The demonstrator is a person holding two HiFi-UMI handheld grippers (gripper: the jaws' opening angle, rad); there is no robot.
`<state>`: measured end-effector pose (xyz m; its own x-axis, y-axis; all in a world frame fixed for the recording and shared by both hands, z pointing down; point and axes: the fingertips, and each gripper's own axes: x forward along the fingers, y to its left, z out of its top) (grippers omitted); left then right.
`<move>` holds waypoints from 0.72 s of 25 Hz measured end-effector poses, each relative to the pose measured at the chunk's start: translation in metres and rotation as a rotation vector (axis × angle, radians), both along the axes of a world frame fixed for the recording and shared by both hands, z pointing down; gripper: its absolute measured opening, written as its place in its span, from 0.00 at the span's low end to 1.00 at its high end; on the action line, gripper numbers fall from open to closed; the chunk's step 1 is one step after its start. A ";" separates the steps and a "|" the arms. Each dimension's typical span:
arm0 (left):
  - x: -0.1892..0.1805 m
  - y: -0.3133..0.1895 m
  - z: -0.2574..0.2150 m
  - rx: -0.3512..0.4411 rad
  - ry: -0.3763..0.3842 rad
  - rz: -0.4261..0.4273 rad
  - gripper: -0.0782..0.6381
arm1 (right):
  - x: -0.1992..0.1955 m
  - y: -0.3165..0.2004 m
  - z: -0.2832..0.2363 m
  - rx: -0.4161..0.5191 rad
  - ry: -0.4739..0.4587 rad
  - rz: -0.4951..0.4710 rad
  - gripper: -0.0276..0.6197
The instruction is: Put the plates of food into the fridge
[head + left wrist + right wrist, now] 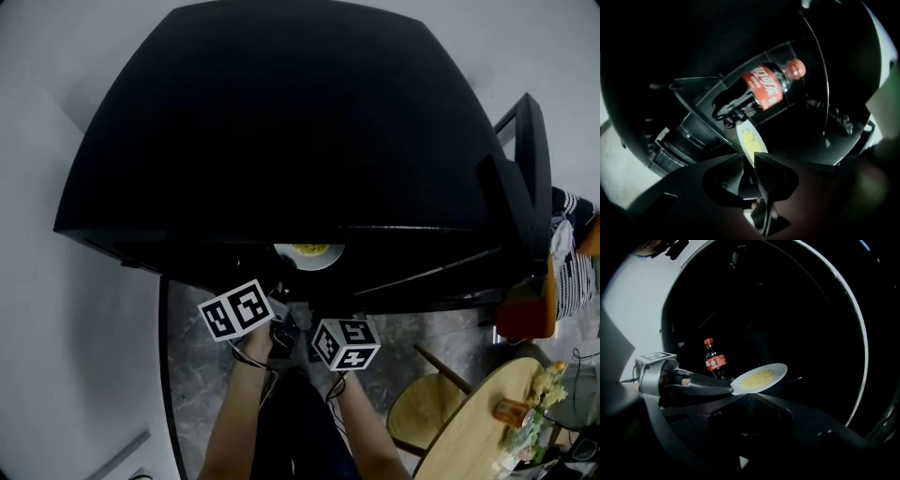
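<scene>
A white plate of yellow food (309, 252) pokes into the black fridge (281, 122) just under its top edge. My left gripper (749, 160) is shut on the plate's (749, 140) near rim and holds it tilted. In the right gripper view, the left gripper's fingers (701, 389) clamp the plate (759, 379) at its left edge. My right gripper (749, 398) is shut with nothing between its jaws, just below and in front of the plate. A cola bottle (764, 89) with a red cap stands inside the fridge behind the plate.
The fridge door (525, 159) hangs open at the right. A round wooden table (478, 412) with food on it and a wooden stool (422, 408) are at the lower right. A person in striped clothes (572, 272) is at the right edge. The fridge interior is dark.
</scene>
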<state>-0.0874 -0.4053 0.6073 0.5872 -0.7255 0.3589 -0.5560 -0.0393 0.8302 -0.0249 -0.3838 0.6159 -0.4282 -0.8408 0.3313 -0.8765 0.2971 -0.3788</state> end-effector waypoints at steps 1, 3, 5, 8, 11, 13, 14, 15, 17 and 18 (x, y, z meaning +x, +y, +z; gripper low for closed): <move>0.001 0.001 0.001 0.004 -0.029 0.019 0.19 | 0.001 -0.005 0.000 0.000 0.000 0.002 0.06; 0.003 0.007 0.004 0.006 -0.086 0.054 0.19 | 0.003 -0.016 0.001 -0.004 0.013 0.002 0.06; 0.004 0.017 0.009 0.013 -0.133 0.083 0.19 | 0.004 -0.028 0.001 -0.014 0.027 -0.001 0.06; 0.001 0.031 0.009 0.060 -0.210 0.097 0.19 | 0.003 -0.036 0.001 -0.025 0.039 -0.009 0.06; -0.003 0.042 -0.006 0.159 -0.304 0.100 0.19 | 0.001 -0.023 -0.007 -0.013 0.047 -0.016 0.06; -0.006 0.050 -0.024 0.235 -0.373 0.104 0.19 | -0.001 -0.006 -0.020 0.007 0.032 -0.015 0.06; -0.008 0.054 -0.036 0.268 -0.408 0.103 0.18 | -0.001 0.004 -0.030 0.023 0.025 -0.011 0.06; -0.009 0.058 -0.048 0.299 -0.439 0.100 0.18 | -0.001 0.014 -0.043 0.044 0.019 -0.004 0.06; -0.010 0.066 -0.079 0.367 -0.490 0.092 0.18 | 0.001 0.032 -0.076 0.098 0.012 0.018 0.06; -0.011 0.070 -0.096 0.401 -0.511 0.086 0.18 | 0.002 0.041 -0.094 0.128 0.006 0.032 0.06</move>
